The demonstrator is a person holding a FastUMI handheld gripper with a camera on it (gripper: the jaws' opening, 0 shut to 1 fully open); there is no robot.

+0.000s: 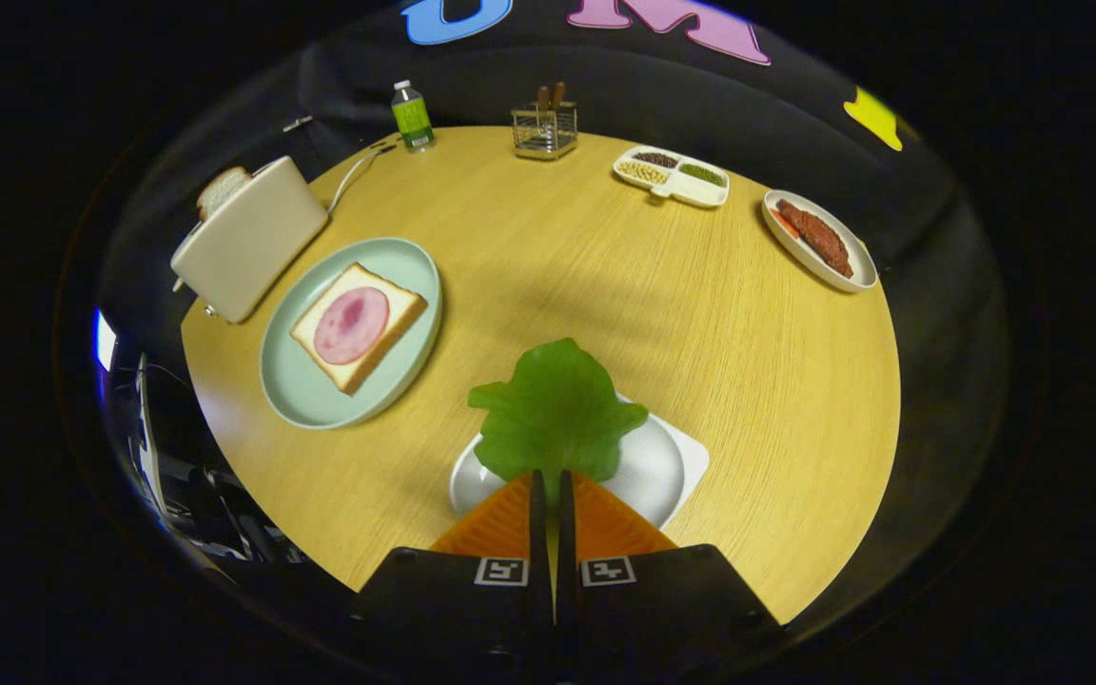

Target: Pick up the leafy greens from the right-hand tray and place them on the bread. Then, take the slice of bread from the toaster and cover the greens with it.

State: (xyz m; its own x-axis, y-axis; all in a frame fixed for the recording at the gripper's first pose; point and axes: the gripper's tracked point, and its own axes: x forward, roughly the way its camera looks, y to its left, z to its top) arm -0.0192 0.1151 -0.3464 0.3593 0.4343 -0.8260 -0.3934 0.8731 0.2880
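Note:
My gripper (552, 476) is shut on the stem end of a green leaf (556, 409), which sticks out ahead of the fingers and hangs above a white tray (676, 466). To the left, beyond the fingers, a pale green plate (305, 390) holds a slice of bread (396, 328) topped with a round pink slice of ham (351, 324). Behind that plate a cream toaster (253, 238) stands at the table's left edge with a slice of bread (222, 189) poking out of its slot.
The round wooden table (605, 276) carries a green bottle (412, 116), a wire holder (544, 128), a divided white dish of beans (672, 175) and an oval dish of brown meat (819, 240) along its far side. The toaster's cord (350, 176) trails toward the bottle.

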